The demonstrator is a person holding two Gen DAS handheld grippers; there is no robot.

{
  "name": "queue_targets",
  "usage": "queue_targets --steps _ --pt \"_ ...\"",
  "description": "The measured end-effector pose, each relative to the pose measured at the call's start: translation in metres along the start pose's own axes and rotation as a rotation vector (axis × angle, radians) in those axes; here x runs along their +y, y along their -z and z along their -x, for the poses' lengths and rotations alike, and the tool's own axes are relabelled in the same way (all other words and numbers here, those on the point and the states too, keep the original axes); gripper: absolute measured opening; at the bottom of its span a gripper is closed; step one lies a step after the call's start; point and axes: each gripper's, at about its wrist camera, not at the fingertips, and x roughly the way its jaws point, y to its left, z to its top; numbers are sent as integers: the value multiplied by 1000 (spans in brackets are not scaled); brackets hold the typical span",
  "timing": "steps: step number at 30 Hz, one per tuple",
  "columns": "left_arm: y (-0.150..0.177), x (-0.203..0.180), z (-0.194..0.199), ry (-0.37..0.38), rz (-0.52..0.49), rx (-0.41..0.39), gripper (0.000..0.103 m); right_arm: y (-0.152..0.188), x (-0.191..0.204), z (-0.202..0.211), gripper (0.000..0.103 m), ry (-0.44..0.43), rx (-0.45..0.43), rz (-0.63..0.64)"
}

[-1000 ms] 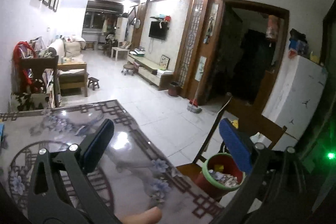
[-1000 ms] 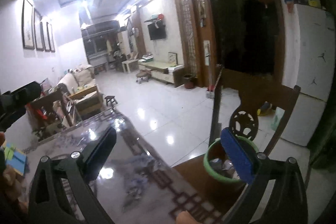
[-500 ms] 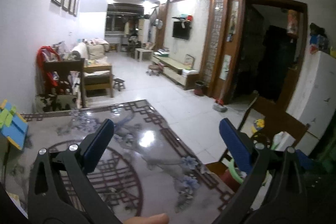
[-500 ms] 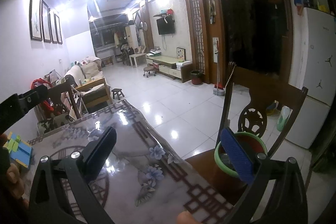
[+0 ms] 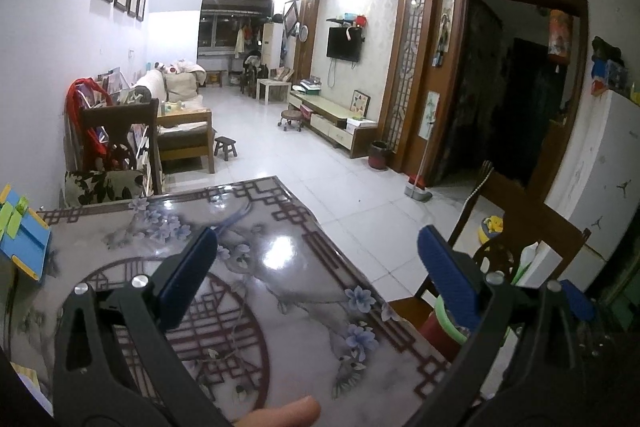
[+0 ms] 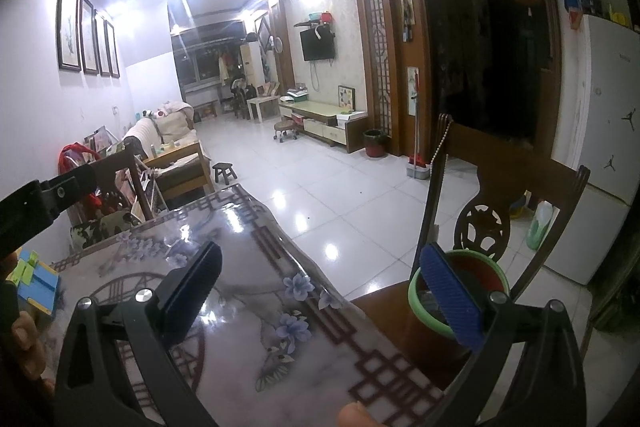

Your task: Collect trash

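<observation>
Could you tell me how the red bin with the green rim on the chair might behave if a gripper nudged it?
The red bin stands upright on the wooden chair seat, so a high push might tip it. It looks like thin plastic, probably light, and could slide.

No text, number or brand name can be read in either view. The white fridge [image 6: 608, 131] bears small dark jumping-figure marks and a faint line of lettering near its top, too small to make out.
</observation>
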Motion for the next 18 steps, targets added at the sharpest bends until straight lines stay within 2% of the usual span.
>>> queue_targets --steps 18 --pt "-2 -6 -7 -40 -15 -6 98 3 -8 -4 96 16 4 1"
